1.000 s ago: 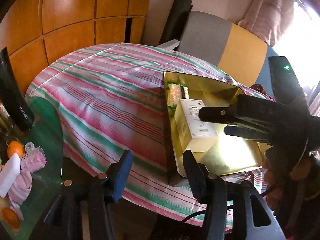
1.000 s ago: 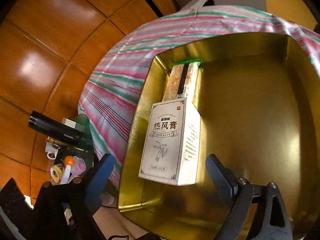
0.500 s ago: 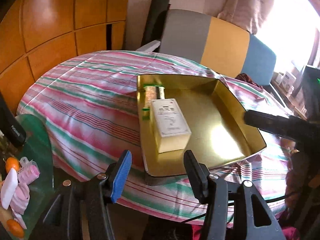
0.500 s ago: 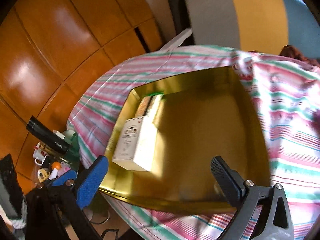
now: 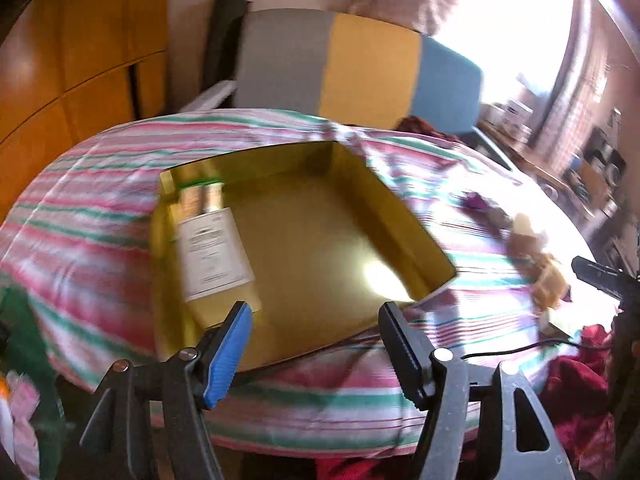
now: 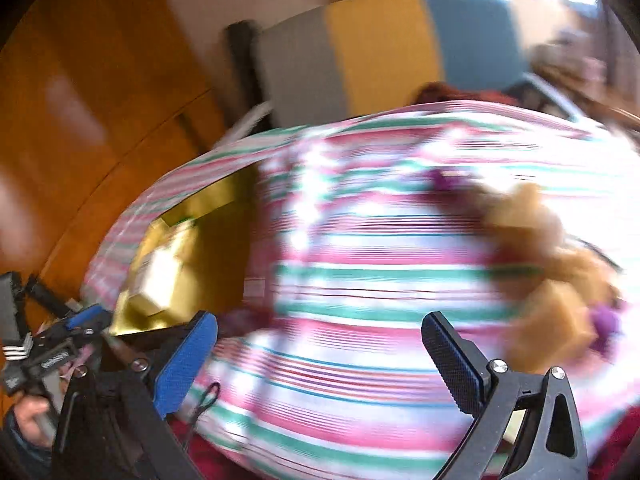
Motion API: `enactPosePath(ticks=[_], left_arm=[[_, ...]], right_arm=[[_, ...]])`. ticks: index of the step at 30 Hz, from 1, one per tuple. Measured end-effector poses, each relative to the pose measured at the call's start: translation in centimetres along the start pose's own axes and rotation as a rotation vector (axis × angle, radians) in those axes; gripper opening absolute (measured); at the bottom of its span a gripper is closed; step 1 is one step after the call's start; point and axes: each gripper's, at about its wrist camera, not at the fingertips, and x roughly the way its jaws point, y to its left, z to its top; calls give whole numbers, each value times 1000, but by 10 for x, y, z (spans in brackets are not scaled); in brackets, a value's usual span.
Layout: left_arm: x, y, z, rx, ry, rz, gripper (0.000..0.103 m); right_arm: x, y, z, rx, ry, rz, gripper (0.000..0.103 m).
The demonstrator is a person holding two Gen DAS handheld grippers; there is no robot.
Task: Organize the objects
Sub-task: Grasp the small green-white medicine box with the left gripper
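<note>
A gold tray (image 5: pixel 320 248) lies on the striped tablecloth (image 5: pixel 80 216). A white box (image 5: pixel 212 252) lies along its left side, with a narrow packet (image 5: pixel 200 196) behind it. My left gripper (image 5: pixel 314 352) hangs in front of the tray's near edge, its jaws opening with nothing between them. To the right on the cloth lies a brown plush toy (image 6: pixel 552 280), blurred. My right gripper (image 6: pixel 318 364) stands wide open over the cloth to the left of the toy, holding nothing. The tray (image 6: pixel 200 260) shows at the left of the right wrist view.
A chair (image 5: pixel 360 68) with grey, yellow and blue panels stands behind the table. Wooden wall panels (image 5: pixel 80 60) fill the left. Red cloth (image 5: pixel 576 392) and a black cable (image 5: pixel 520 350) lie at the lower right. Pink items (image 5: pixel 20 408) sit at the lower left.
The right gripper has left the tray and swung right over the cloth towards the plush toy. The left gripper's jaws have widened and its view has turned right. The box stays in the tray.
</note>
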Motion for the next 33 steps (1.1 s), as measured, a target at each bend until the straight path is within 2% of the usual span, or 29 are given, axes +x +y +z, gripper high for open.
enactPosePath(ticks=[4, 11, 13, 17, 19, 23, 25, 26, 27, 30, 33], left_arm=[[9, -37, 13, 88, 19, -99, 67], [36, -123, 31, 290, 64, -248, 67], [46, -153, 31, 369, 91, -298, 67], [68, -199, 23, 444, 182, -434, 68], [81, -225, 19, 479, 238, -478, 80], [107, -281, 8, 517, 371, -557, 85], [114, -302, 2, 515, 423, -606, 91], [116, -312, -1, 525, 443, -634, 98], [118, -321, -5, 540, 455, -644, 103], [123, -343, -21, 587, 491, -638, 103], [130, -352, -30, 592, 509, -623, 103]], right_arm=[[-44, -69, -7, 136, -77, -158, 103], [-88, -128, -28, 323, -189, -274, 103], [-90, -137, -35, 362, -196, -267, 103], [-94, -147, -40, 426, -236, -212, 103], [-94, -150, -42, 444, -249, -193, 103], [-99, -148, -46, 447, -278, -173, 103], [-99, -149, -46, 447, -280, -164, 103], [-99, -149, -46, 448, -282, -162, 103], [-99, -149, -46, 448, -285, -159, 103], [-102, -150, -48, 454, -304, -144, 103], [-104, -150, -50, 458, -322, -129, 103]])
